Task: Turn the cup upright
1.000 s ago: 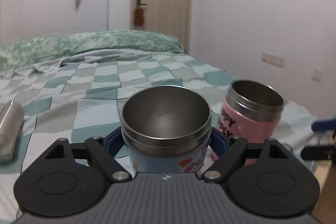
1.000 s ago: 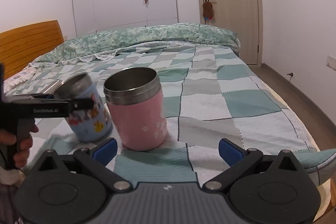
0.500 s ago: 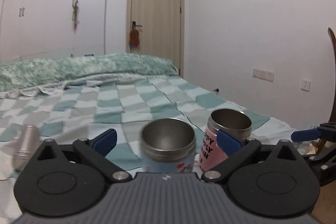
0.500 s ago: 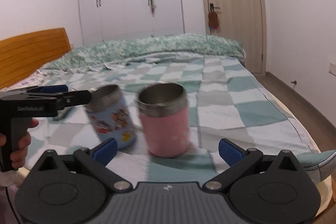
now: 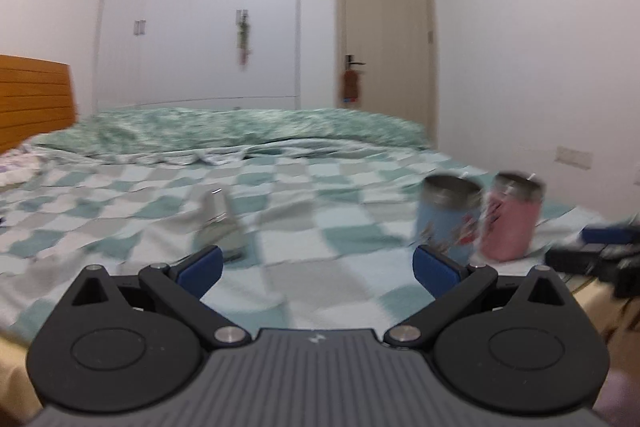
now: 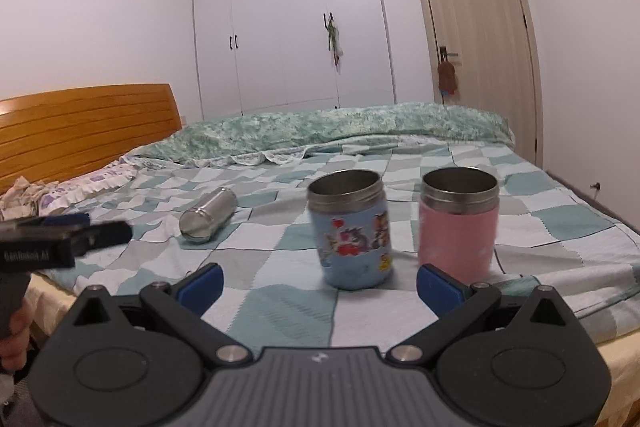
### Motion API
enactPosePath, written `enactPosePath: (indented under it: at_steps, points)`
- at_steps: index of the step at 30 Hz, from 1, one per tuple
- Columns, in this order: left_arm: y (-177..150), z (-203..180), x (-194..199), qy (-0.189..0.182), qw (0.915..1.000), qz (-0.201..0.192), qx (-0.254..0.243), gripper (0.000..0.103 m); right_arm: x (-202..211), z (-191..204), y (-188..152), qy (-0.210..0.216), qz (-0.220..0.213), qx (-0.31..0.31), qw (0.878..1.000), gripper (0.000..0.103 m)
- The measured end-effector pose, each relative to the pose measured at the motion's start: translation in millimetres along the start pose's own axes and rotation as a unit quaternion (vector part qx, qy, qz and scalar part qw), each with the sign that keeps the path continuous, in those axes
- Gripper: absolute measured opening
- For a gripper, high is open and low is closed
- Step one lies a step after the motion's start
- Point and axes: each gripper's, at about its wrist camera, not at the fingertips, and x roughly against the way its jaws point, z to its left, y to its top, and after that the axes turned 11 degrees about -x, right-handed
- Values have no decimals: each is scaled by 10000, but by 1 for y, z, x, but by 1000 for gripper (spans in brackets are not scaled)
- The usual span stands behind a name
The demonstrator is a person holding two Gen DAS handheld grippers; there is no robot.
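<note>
A blue cartoon-print steel cup [image 6: 354,233] stands upright on the checked bedspread, mouth up, with a pink steel cup [image 6: 459,223] upright just to its right. Both also show in the blurred left wrist view, the blue cup [image 5: 446,219] and the pink cup [image 5: 510,221] at the right. My left gripper [image 5: 316,269] is open and empty, drawn back from the cups. My right gripper [image 6: 320,283] is open and empty, in front of the cups. The left gripper also shows at the left edge of the right wrist view [image 6: 72,233].
A plain steel bottle [image 6: 208,215] lies on its side on the bedspread left of the cups; it also shows in the left wrist view [image 5: 220,223]. A green quilt [image 6: 340,125] is bunched at the far side. A wooden headboard [image 6: 80,131] stands at left.
My left gripper let go of the blue cup, opened, and pulled back and to the left. The blue cup now stands beside the pink one. My right gripper pulled back a little.
</note>
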Motion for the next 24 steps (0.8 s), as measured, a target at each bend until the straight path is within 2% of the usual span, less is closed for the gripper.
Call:
enactPosePath:
  at_steps: [2, 5, 9, 24]
  points:
    - [-12, 6, 4, 147, 9998, 29, 117, 103, 0, 7, -9, -92, -147, 89, 9998, 103]
    - [-25, 8, 8, 367, 9989, -129, 245, 103, 0, 16, -19, -234, -482, 300, 9981, 103]
    - [-39, 1, 9, 622, 9976, -289, 93, 103, -1, 23, -37, -353, -874, 537, 9941, 103]
    - [-48, -3, 8, 660, 9970, -394, 67, 103, -2, 29, -46, -446, -1004, 690, 9915, 103]
